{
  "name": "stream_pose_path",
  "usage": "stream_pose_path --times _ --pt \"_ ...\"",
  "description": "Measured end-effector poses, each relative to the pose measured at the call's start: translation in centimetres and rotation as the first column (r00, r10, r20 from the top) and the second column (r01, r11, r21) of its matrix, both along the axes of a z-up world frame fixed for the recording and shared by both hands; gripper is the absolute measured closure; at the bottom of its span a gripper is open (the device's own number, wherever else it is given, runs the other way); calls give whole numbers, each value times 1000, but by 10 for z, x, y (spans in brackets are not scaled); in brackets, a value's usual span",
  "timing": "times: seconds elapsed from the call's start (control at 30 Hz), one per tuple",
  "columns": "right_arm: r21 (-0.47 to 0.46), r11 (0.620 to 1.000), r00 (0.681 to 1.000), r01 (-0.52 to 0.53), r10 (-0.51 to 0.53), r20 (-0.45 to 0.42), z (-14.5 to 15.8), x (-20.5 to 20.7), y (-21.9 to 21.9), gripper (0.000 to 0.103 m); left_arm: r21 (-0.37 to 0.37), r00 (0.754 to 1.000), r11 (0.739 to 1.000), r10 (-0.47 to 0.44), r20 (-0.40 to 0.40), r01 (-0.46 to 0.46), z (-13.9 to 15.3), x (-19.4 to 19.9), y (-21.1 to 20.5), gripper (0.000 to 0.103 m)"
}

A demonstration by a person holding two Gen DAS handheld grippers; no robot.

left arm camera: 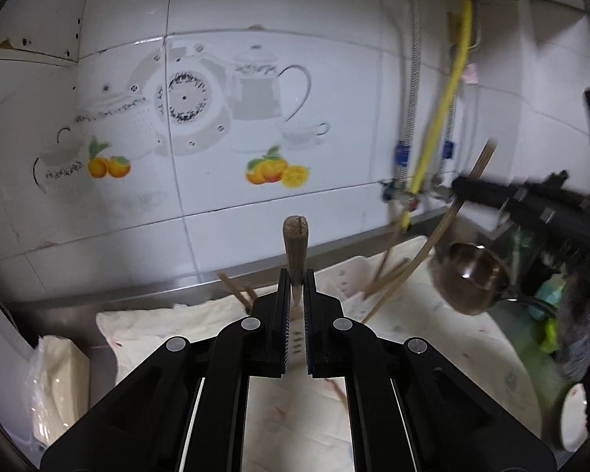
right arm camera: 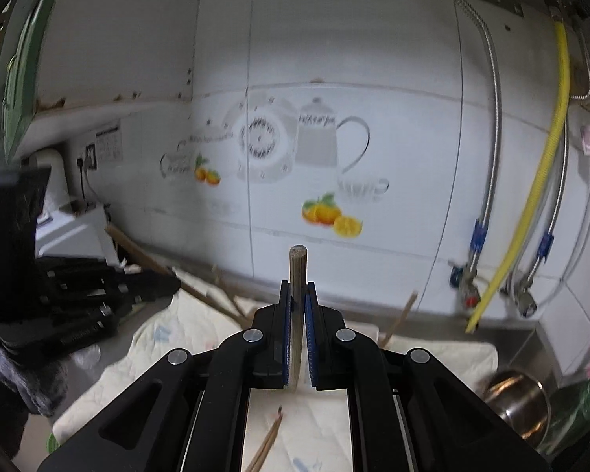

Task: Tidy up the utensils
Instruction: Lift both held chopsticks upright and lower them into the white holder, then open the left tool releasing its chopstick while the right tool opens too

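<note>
My left gripper is shut on a wooden chopstick that points up along its fingers. My right gripper is shut on another wooden chopstick, also upright between its blue pads. In the left wrist view the right gripper shows at the right, blurred, with its long chopstick slanting down toward a white rack that holds several chopsticks. In the right wrist view the left gripper shows at the left with its chopstick. A loose pair of chopsticks lies on the cloth below.
A pale cloth covers the steel counter. A steel ladle hangs at the right, and it also shows in the right wrist view. A tiled wall stands close ahead with a yellow hose and metal hoses. A plastic-wrapped pack sits at the left.
</note>
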State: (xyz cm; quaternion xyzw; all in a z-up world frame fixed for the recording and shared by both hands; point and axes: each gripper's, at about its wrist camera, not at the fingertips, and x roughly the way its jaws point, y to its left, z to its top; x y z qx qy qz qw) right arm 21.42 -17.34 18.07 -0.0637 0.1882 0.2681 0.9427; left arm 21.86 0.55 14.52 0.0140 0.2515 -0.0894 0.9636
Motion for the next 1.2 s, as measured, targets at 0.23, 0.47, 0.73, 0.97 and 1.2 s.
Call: stream_pose_path --times 0.23,0.47,0.73,0.97,1.2 --pt "13 997 996 77 -78 51 22 37 2 96 -20 997 1000 2 -75 -4 -26 28 8 98" --pt "-12 987 987 161 -160 27 9 77 -3 96 -54 991 998 3 -136 -10 -49 44 18 98" --pt "-64 978 978 198 -202 -58 -34 112 -4 96 -50 987 999 2 -161 -11 -60 51 19 97" --pt "-76 976 971 205 -212 -114 -55 124 -7 96 -52 985 999 8 -172 -17 -63 54 20 97" --pt "-77 976 965 205 -214 -150 -68 128 -9 96 -49 986 999 4 -169 -13 -61 54 17 96"
